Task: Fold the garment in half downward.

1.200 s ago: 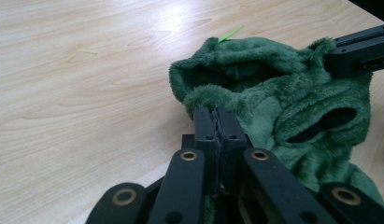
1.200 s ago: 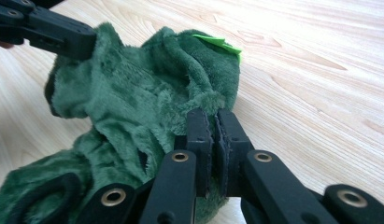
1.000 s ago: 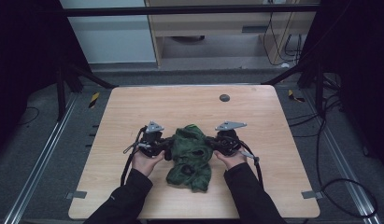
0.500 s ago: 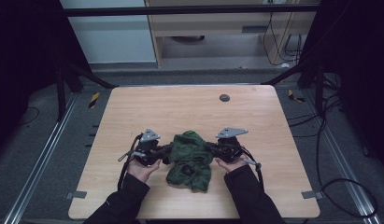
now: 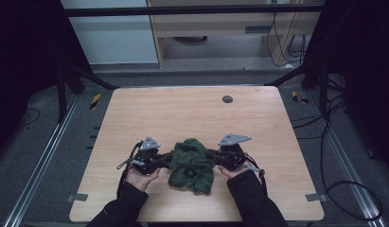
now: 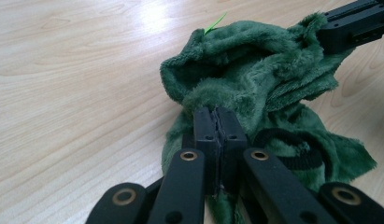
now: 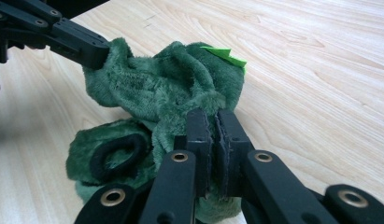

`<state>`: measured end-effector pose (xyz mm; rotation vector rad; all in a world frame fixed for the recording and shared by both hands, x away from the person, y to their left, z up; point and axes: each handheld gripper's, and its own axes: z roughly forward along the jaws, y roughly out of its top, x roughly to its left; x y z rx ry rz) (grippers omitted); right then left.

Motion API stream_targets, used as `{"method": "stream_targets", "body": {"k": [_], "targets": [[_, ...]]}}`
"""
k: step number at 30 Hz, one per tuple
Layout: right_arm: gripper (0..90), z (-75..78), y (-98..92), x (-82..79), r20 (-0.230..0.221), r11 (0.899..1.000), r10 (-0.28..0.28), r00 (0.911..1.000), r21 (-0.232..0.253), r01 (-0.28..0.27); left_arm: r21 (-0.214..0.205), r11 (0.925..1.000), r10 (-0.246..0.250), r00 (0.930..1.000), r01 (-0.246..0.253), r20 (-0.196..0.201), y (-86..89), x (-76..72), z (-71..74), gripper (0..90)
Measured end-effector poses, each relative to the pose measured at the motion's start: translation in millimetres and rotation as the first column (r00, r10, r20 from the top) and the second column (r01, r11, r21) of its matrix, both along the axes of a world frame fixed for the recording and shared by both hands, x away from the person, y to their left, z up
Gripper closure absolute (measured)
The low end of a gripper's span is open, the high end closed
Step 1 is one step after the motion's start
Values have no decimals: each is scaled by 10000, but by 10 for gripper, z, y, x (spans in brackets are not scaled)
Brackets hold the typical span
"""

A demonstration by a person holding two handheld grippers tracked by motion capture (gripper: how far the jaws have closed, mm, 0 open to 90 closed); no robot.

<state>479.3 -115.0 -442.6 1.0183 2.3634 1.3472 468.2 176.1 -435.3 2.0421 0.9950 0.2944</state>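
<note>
A crumpled dark green plush cloth with black trim lies on the wooden table near its front edge. My left gripper is shut on the cloth's left side, and my right gripper is shut on its right side. In the left gripper view the closed jaws pinch a fold of the green cloth, with the right gripper clamped on the far corner. In the right gripper view the closed jaws hold the green cloth, the left gripper grips the far edge, and a bright green tag sticks out on top.
A small dark round spot sits toward the table's far edge. Cables trail on the floor at the right, and a metal frame surrounds the table. Bare wood stretches beyond the cloth.
Both grippers and the cloth have drawn back toward the table's front edge, and the hands have moved slightly apart. The cloth hangs bunched between them.
</note>
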Motion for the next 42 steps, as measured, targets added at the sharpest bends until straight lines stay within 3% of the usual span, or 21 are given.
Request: {"method": "stream_targets", "body": {"k": [11, 22, 42], "targets": [[853, -21, -9, -153, -19, 9997, 214, 9998, 116, -214, 115, 9998, -133, 9999, 134, -53, 52, -129, -36, 890], [847, -99, -6, -295, -135, 9993, 332, 9994, 191, -330, 354, 9987, -347, 9988, 359, -348, 55, -255, -117, 889], [826, -304, 35, -463, -982, 9983, 570, 9935, -29, -576, 711, 9954, -565, 9936, 636, -982, 22, -355, -293, 889]]}}
